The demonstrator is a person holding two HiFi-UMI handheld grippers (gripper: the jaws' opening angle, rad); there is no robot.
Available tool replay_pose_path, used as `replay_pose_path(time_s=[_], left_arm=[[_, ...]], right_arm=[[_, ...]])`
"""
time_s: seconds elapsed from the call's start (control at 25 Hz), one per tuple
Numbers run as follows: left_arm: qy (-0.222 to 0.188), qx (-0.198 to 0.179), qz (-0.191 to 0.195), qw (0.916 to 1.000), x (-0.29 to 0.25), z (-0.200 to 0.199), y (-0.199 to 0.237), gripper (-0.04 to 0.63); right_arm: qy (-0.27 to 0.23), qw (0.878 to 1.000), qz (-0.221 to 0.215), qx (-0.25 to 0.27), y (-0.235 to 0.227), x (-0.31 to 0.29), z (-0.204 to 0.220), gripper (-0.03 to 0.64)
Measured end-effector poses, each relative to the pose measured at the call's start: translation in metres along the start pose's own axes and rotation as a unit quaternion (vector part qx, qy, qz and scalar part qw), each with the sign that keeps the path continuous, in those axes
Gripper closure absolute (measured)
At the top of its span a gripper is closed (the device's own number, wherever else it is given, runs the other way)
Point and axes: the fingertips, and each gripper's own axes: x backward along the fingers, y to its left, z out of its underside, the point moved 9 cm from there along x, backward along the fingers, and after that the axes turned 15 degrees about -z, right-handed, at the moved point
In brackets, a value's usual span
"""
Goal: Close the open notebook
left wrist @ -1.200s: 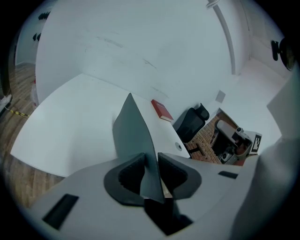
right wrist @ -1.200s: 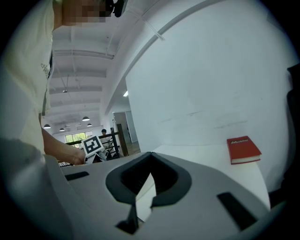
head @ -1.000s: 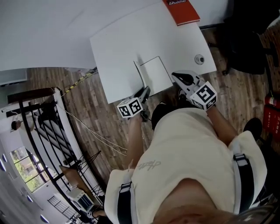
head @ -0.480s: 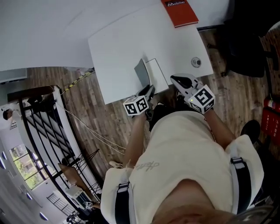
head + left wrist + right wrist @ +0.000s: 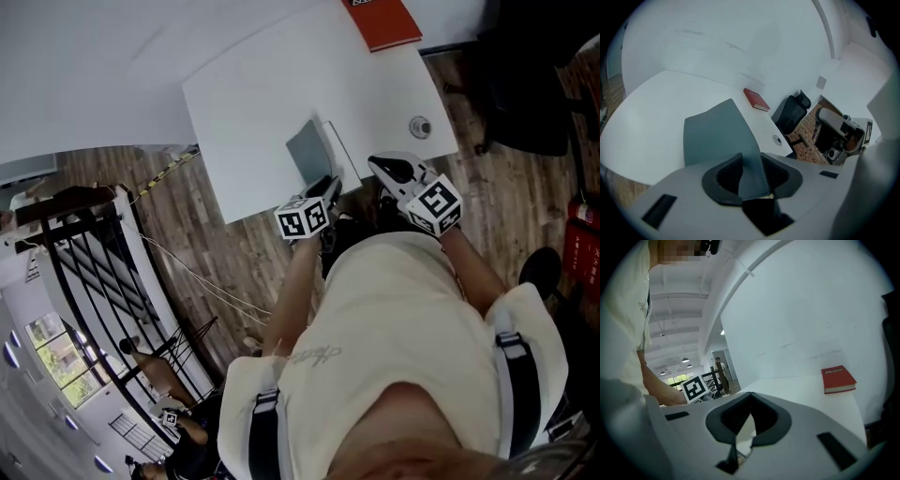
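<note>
The notebook lies near the white table's front edge. Its grey cover is lifted and leans over the white page, of which a narrow strip shows. My left gripper is shut on the cover's near edge. In the left gripper view the cover runs up from between the pads, which have eased apart slightly with the cover still pinched. My right gripper hovers at the table edge right of the notebook. Its jaws stand narrowly open with nothing between them.
A red book lies at the table's far right corner. A round cable grommet sits near the right edge. A black office chair stands to the right on the wooden floor, and a black railing to the left.
The grey cover has swung rightward over the white page, hiding most of it. My left gripper moved right with the cover. The right gripper barely shifted.
</note>
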Motion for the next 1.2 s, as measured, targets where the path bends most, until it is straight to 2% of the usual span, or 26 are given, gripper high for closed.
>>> replay_pose_path(time_s=[0.2, 0.36, 0.56, 0.64, 0.8, 1.0, 1.2], left_arm=[[-0.008, 0.004, 0.009, 0.9999, 0.000, 0.000, 0.001, 0.471], [-0.012, -0.027, 0.007, 0.9996, 0.002, -0.003, -0.009, 0.462], [-0.011, -0.021, 0.025, 0.9994, 0.008, -0.005, -0.018, 0.460], [-0.016, -0.031, 0.023, 0.9991, 0.011, -0.007, -0.019, 0.460], [-0.027, -0.027, 0.024, 0.9990, 0.017, -0.005, -0.015, 0.460], [-0.068, -0.017, 0.003, 0.9976, 0.036, -0.008, 0.002, 0.462], [-0.120, -0.017, -0.010, 0.9926, 0.070, -0.019, 0.021, 0.548]], right_arm=[[0.008, 1.000, -0.013, 0.012, 0.000, -0.010, -0.007, 0.609], [0.011, 1.000, -0.015, 0.017, 0.001, -0.011, -0.009, 0.609], [0.013, 1.000, -0.013, 0.019, 0.001, -0.010, -0.005, 0.609], [0.012, 1.000, -0.011, 0.021, 0.003, -0.011, -0.007, 0.609], [0.013, 1.000, -0.007, 0.022, 0.007, -0.010, -0.007, 0.609], [0.017, 0.999, -0.005, 0.031, 0.010, -0.017, -0.011, 0.609], [0.017, 0.999, -0.003, 0.043, 0.023, -0.029, -0.025, 0.609]])
